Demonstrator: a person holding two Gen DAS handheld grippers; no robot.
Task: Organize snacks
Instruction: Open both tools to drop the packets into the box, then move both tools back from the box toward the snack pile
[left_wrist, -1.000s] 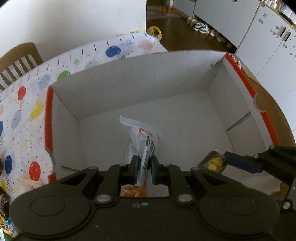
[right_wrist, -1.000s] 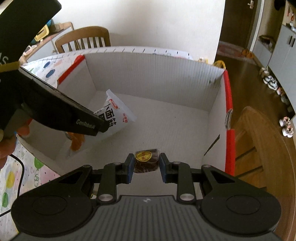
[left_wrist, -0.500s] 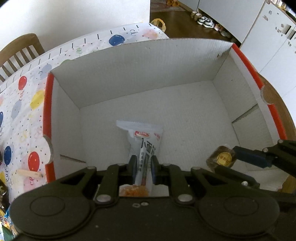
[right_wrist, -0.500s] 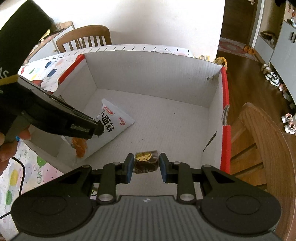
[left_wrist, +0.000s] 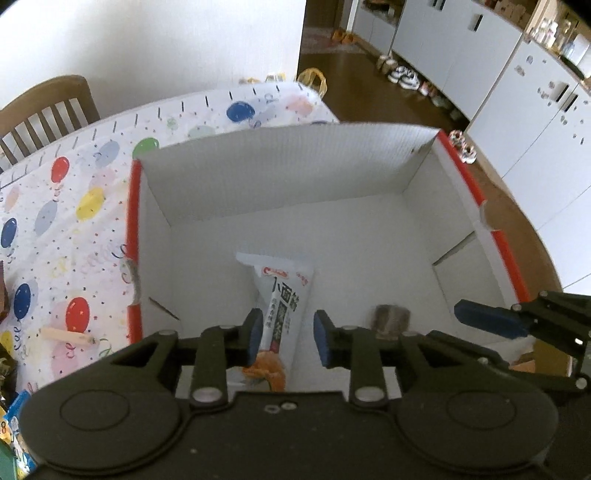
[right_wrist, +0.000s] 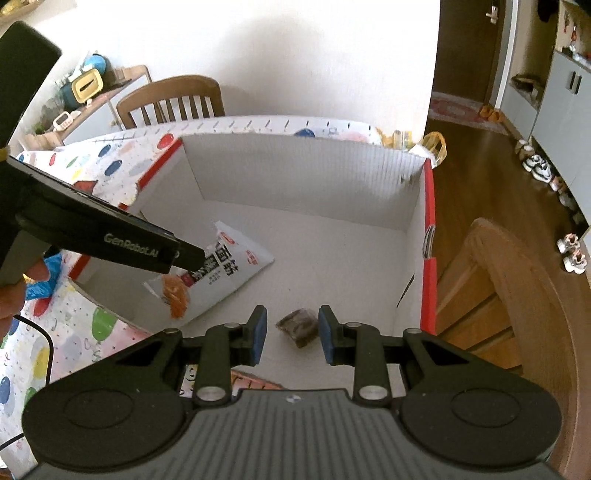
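Note:
A white cardboard box with red rims (left_wrist: 332, 173) (right_wrist: 295, 173) stands open on the table. A white snack bag with black characters (left_wrist: 284, 295) (right_wrist: 225, 277) lies on the box floor. My left gripper (left_wrist: 284, 336) is open above it, the bag between its pads, apart from them. A small brown wrapped snack (right_wrist: 301, 326) (left_wrist: 391, 317) lies on the box floor near the front. My right gripper (right_wrist: 291, 334) is open above it, empty. The right gripper's blue finger (left_wrist: 487, 319) shows at the right of the left wrist view.
A balloon-print tablecloth (left_wrist: 62, 206) covers the table left of the box, with a few snack items (left_wrist: 66, 334) on it. Wooden chairs stand behind (right_wrist: 173, 99) and right (right_wrist: 517, 295) of the box. White cabinets (left_wrist: 517, 92) line the far right.
Both grippers have opened. The white bag dropped from the left gripper onto the box floor, and the brown snack dropped from the right gripper. Both grippers have risen a little.

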